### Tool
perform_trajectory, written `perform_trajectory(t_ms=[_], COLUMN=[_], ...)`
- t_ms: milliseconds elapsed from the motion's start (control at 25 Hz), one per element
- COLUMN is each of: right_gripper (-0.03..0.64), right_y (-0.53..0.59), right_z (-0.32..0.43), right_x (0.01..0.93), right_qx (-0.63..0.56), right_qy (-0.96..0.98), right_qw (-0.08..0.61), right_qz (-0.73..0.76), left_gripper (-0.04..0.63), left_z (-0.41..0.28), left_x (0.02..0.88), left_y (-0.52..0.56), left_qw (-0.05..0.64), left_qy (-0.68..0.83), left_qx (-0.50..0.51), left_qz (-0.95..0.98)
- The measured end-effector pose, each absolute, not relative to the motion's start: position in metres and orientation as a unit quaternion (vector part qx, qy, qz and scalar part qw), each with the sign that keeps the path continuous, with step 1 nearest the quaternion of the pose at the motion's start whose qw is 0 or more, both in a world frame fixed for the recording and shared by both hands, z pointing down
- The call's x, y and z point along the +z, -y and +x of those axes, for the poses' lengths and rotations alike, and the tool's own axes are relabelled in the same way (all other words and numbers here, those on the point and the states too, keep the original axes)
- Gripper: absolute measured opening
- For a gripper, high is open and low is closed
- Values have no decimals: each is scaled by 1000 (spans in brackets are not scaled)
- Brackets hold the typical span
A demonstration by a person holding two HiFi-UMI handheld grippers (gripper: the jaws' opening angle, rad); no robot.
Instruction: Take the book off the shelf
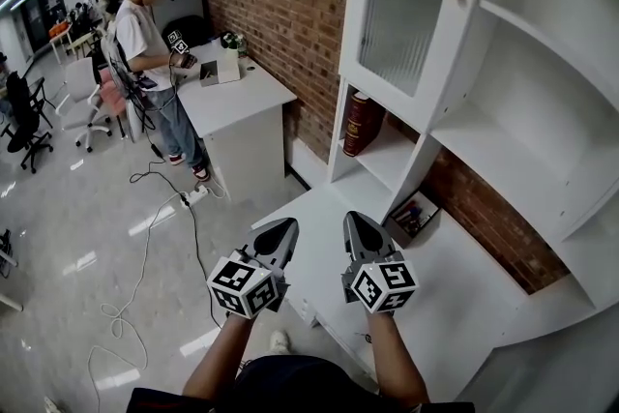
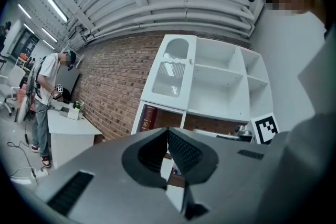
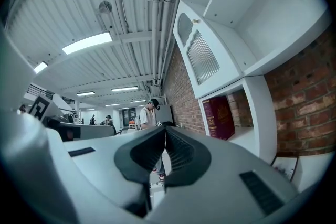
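Note:
A dark red book (image 1: 361,123) leans upright in the lowest left cubby of the white shelf unit (image 1: 503,44), under a glazed cabinet door. The same book (image 2: 148,117) shows far ahead in the left gripper view, and the book (image 3: 219,117) stands to the right in the right gripper view. My left gripper (image 1: 287,228) and right gripper (image 1: 351,220) hover side by side over the white desk top (image 1: 324,247), well short of the book. Both are shut with nothing between the jaws.
A small framed picture (image 1: 415,213) lies on the desk against the brick wall. A person (image 1: 155,44) stands at a white desk (image 1: 242,102) at the back left. A white power strip and cables (image 1: 193,196) lie on the floor. Upper shelf compartments hold nothing.

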State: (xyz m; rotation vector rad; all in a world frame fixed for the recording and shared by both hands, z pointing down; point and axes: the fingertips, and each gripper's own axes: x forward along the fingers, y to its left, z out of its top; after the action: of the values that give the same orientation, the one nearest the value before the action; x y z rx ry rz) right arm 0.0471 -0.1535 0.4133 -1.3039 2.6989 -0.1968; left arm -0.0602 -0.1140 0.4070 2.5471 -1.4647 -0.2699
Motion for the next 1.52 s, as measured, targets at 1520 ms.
perform_trajectory(t_ms=[1520], right_gripper=[20], right_y=[252], right_z=[-16], right_x=[422], right_qx=[-58], right_qy=[-860], right_qw=[36], right_qz=[-506], left_gripper=[17], left_z=[-121], left_x=[432], left_y=[223], left_qw=[124], left_qy=[423], left_qx=[-81], left_qz=[894])
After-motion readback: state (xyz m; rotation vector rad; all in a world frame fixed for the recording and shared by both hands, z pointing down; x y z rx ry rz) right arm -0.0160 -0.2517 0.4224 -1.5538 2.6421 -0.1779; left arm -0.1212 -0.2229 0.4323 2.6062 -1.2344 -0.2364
